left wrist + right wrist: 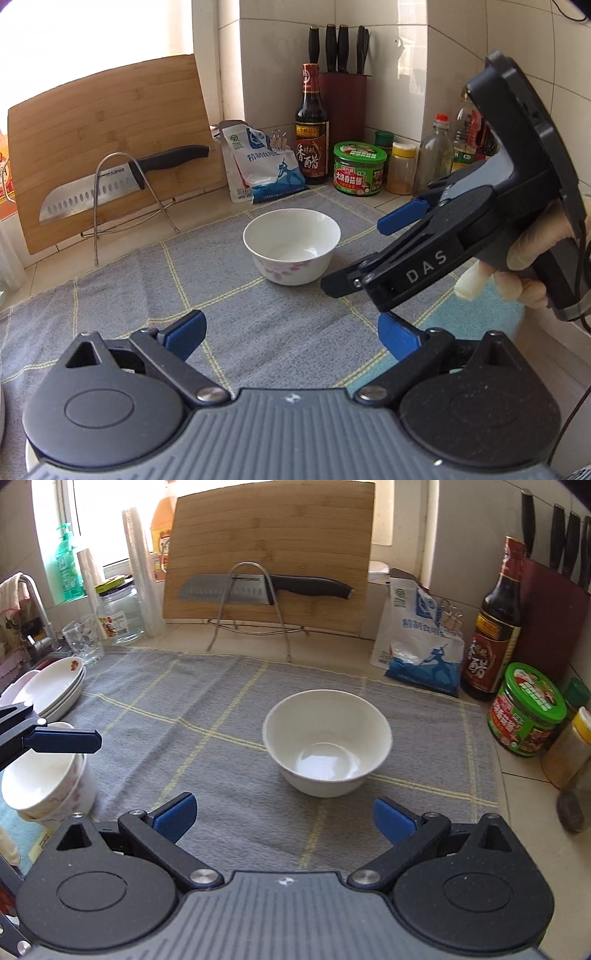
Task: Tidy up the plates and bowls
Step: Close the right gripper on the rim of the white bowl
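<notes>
Left wrist view: the left tongs (291, 334) fill the lower part of the frame, blue pads spread wide apart and holding nothing. A single white bowl (291, 245) with a pink floral print stands upright at the centre of the frame on a grey checked cloth (122, 295) that covers the table. The right tongs (380, 267) enter from the right edge, held in a gloved hand (532, 258); their blue pads are parted, nothing lies between them, and they sit just right of the bowl without touching it.

Right wrist view: the right tongs (284, 821) occupy the lower frame, open and empty, with the same bowl (327, 742) directly ahead at centre, upright and apart from the pads. At the left edge, one blue pad of the left tongs (61, 741) reaches over a stack of bowls (48, 790); whether it touches the rim cannot be told. Above that, at middle left, lies a stack of plates (55, 688) on the edge of the cloth.

Background, upper part of both views: a bamboo cutting board (269, 550) leans against the wall, with a knife (266, 587) resting on a wire rack (251, 609) in front of it. To its right stand a blue-and-white bag (421, 642), a dark vinegar bottle (495, 627) and a green-lidded jar (528, 709). A knife block (341, 103) stands in the corner in the left wrist view.
</notes>
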